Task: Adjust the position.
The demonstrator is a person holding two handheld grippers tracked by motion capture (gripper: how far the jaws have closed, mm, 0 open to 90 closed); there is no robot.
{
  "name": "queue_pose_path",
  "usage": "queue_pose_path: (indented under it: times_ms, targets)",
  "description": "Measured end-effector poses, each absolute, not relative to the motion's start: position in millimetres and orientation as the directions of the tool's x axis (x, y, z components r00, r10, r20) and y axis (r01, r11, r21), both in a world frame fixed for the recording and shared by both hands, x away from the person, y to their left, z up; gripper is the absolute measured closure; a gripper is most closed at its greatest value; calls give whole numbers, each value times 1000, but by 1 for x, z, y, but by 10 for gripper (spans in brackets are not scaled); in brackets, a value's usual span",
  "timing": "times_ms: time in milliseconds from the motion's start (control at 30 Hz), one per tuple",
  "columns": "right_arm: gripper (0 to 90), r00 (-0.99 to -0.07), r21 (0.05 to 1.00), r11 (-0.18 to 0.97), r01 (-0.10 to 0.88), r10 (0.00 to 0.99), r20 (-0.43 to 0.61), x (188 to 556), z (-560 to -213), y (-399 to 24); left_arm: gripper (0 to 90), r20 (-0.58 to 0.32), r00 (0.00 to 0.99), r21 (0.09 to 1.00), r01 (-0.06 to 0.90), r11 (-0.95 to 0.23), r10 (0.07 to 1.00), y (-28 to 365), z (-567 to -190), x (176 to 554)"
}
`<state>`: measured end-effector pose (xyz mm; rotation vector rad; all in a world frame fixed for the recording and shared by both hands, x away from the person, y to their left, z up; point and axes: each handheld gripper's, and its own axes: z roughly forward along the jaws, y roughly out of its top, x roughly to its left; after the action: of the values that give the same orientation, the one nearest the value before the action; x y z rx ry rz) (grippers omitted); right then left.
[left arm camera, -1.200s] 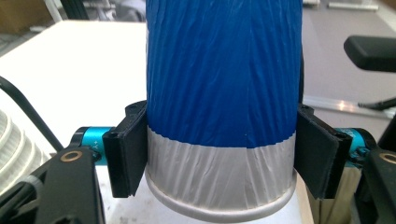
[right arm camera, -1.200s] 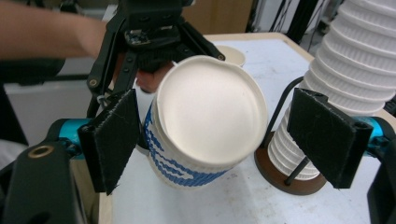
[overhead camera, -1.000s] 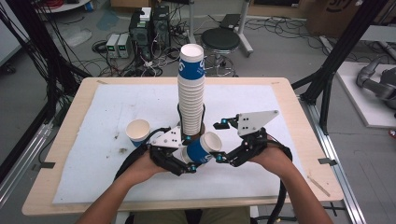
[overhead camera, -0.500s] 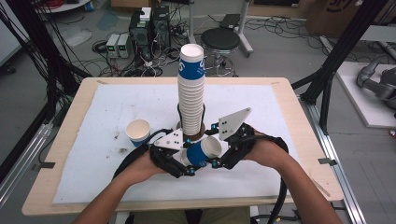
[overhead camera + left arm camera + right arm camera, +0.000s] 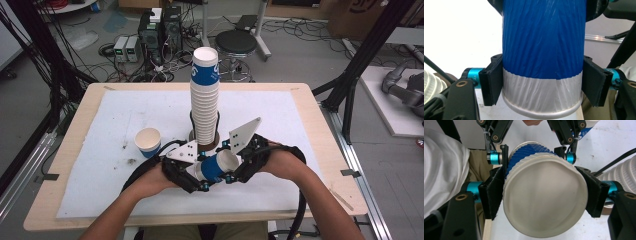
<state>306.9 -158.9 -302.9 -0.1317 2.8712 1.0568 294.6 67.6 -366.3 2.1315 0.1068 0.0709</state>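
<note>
A blue paper cup [image 5: 216, 165] with a white rim lies on its side above the table's near edge, between both grippers. My left gripper [image 5: 202, 177] has its pads on the cup's base end; in the left gripper view the cup [image 5: 544, 50] sits between the jaws of this gripper [image 5: 541, 82], touching both pads. These jaws have just been opening a little with the cup still between them. My right gripper [image 5: 234, 167] grips the cup's mouth end; in the right gripper view the rim [image 5: 544, 200] sits pinched between this gripper's [image 5: 545, 192] two pads.
A tall stack of paper cups [image 5: 205, 100] stands just behind the grippers on a round base. A single cup [image 5: 148, 141] stands upright to the left on the white mat [image 5: 100, 120]. A stool and cables sit beyond the table.
My right gripper has moved left from beside the cup and now has its jaws around the cup's mouth. The left gripper and the cup have stayed in place.
</note>
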Motion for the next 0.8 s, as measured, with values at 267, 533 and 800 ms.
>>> queue_pose_path:
  times_ms: [267, 533, 800]
  targets:
    - [306, -996, 663, 743, -88, -61, -63, 305, -302, -164, 202, 15, 997, 880, 24, -473, 77, 69, -370, 291]
    - [305, -998, 703, 709, -56, -32, -47, 307, -303, -179, 173, 13, 994, 919, 31, -393, 108, 81, -371, 291]
    - [306, -999, 736, 677, -17, 24, -46, 311, -309, -194, 173, -7, 991, 944, 52, -327, 136, 92, -375, 291]
